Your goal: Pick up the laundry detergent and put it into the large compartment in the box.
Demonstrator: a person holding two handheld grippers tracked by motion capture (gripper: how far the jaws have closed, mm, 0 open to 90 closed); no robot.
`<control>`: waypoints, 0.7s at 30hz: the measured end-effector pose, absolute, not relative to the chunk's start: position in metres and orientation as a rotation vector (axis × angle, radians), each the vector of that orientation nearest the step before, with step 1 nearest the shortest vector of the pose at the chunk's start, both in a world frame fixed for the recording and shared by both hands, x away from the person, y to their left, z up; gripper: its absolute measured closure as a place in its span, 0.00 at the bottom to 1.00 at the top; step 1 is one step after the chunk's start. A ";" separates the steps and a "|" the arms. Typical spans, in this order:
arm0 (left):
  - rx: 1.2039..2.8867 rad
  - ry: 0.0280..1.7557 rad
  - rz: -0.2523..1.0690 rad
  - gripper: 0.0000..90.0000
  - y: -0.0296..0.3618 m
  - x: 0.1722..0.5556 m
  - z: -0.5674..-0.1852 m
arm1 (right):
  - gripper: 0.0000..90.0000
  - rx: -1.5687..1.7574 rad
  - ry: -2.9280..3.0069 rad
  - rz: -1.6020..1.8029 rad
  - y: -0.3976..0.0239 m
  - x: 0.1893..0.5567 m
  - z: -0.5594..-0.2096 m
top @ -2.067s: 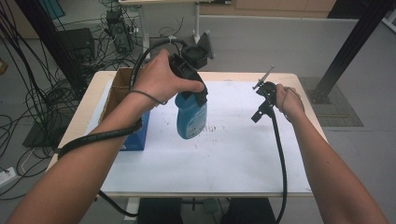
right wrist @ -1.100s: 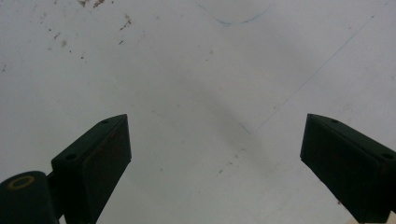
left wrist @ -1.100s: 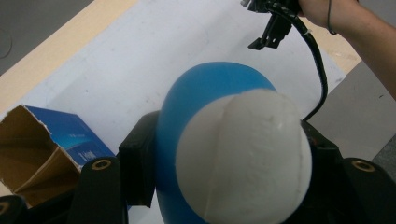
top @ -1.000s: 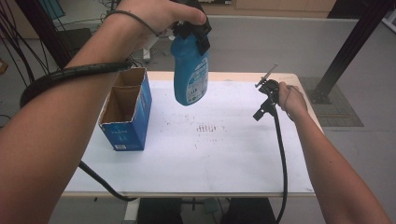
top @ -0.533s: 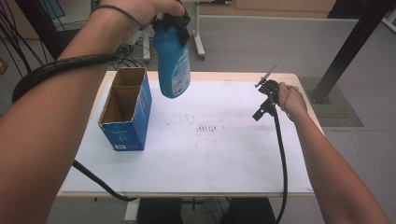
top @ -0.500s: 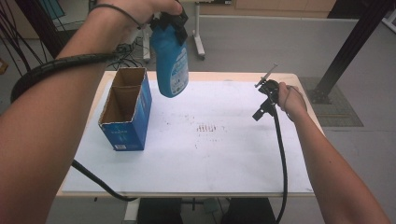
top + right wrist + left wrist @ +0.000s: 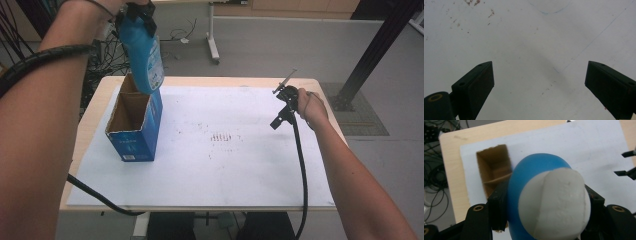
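A wooden table [image 7: 95, 107] carries a white sheet [image 7: 225, 165] that covers most of its top, with a patch of small reddish specks near the sheet's middle. On the sheet's left part stands an open blue cardboard box [image 7: 135, 127], its brown inside divided by a partition as seen in the left gripper view.

The person's left forearm [image 7: 45, 125] rises steeply from the bottom left of the high view, a black ribbed cable wrapped across it, and lifts the left gripper [image 7: 137, 12] high at the top edge. Its jaws are clamped on the upper part of a blue bottle [image 7: 142, 55], which hangs upright with its base just above the far end of the box opening, not touching it. In the left gripper view the bottle's white rounded top [image 7: 554, 202] sits pressed between the two black jaws.

The right forearm [image 7: 350, 170] reaches to the sheet's right edge, where the hand holds the right gripper [image 7: 282, 105] low over the sheet. Its jaws stand wide apart and hold nothing, with bare white sheet between them.
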State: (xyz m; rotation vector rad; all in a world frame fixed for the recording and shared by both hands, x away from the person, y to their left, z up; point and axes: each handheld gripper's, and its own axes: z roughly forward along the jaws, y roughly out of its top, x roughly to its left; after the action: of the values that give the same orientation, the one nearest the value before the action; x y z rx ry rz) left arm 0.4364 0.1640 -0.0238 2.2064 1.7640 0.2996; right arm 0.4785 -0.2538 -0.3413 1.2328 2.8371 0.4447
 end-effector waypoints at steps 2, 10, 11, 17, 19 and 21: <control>2.179 1.810 0.309 0.42 0.171 0.438 -0.024 | 0.09 1.231 2.838 0.445 -0.253 0.479 -0.341; 2.087 1.944 0.374 0.42 0.193 0.444 -0.024 | 0.09 1.231 2.841 0.442 -0.251 0.479 -0.342; 2.077 1.963 0.383 0.42 0.195 0.444 -0.024 | 0.09 1.231 2.842 0.446 -0.251 0.479 -0.342; 2.050 1.990 0.392 0.42 0.203 0.444 -0.021 | 0.09 1.233 2.841 0.454 -0.252 0.479 -0.342; 2.038 1.998 0.389 0.42 0.205 0.444 -0.022 | 0.09 1.234 2.839 0.450 -0.252 0.479 -0.342; 2.031 2.000 0.384 0.42 0.208 0.444 -0.024 | 0.09 1.234 2.837 0.450 -0.253 0.479 -0.341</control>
State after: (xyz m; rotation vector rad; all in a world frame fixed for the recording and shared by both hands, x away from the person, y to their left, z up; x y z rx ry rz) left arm 0.4436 0.2082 -0.0239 2.0307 1.9997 0.3837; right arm 0.4785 -0.2533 -0.3413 1.2339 2.8372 0.4505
